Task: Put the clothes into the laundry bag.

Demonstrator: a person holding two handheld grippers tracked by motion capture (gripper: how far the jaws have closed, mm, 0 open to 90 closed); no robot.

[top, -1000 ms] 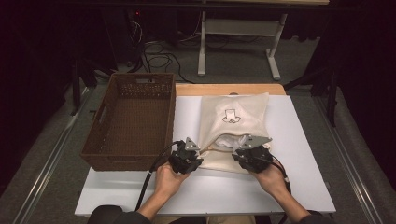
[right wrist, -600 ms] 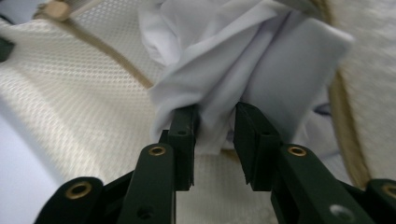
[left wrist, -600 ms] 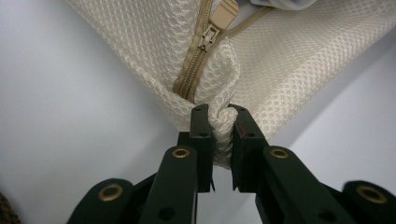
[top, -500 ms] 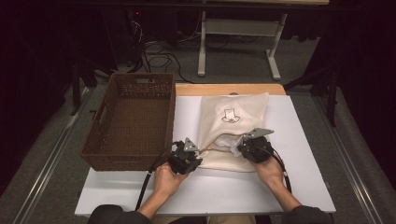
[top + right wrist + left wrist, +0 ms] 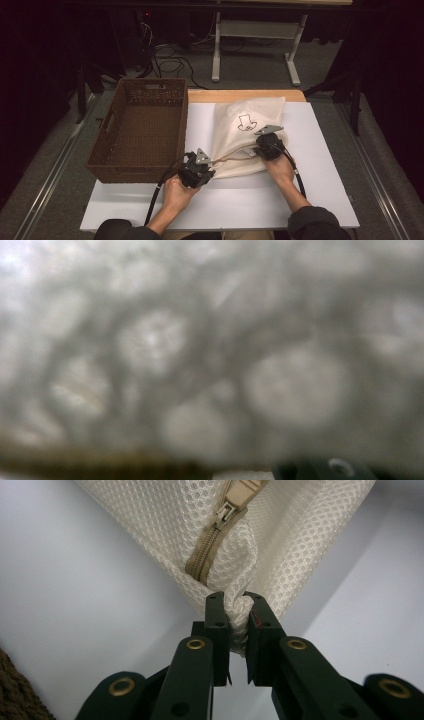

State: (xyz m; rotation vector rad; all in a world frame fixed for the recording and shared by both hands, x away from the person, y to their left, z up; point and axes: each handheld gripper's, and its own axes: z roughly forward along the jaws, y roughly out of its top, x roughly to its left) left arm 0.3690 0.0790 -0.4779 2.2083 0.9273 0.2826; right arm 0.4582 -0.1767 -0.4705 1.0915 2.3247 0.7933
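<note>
A cream mesh bag (image 5: 245, 125) with a black drawing on it lies on the white table (image 5: 280, 200). My left gripper (image 5: 212, 167) is shut on the bag's near corner, and in the left gripper view the left gripper (image 5: 236, 602) has bunched mesh (image 5: 300, 540) pinched between its jaws. A tan zipper (image 5: 207, 550) with its slider (image 5: 224, 515) ends just above that pinch. The tan zipper (image 5: 232, 157) runs across to my right gripper (image 5: 259, 146), which is pressed into the bag. Blurred mesh (image 5: 210, 365) lies against the right gripper view's lens and hides the jaws.
A brown wicker basket (image 5: 152, 81) stands on the table's left half, right beside my left hand. Bare white table lies in front of and to the right of the bag. Beyond the far edge are cables and a white stand leg (image 5: 216, 55).
My right gripper has moved away from me and a little right along the bag, lifting and stretching the fabric. The left gripper has stayed put on the corner.
</note>
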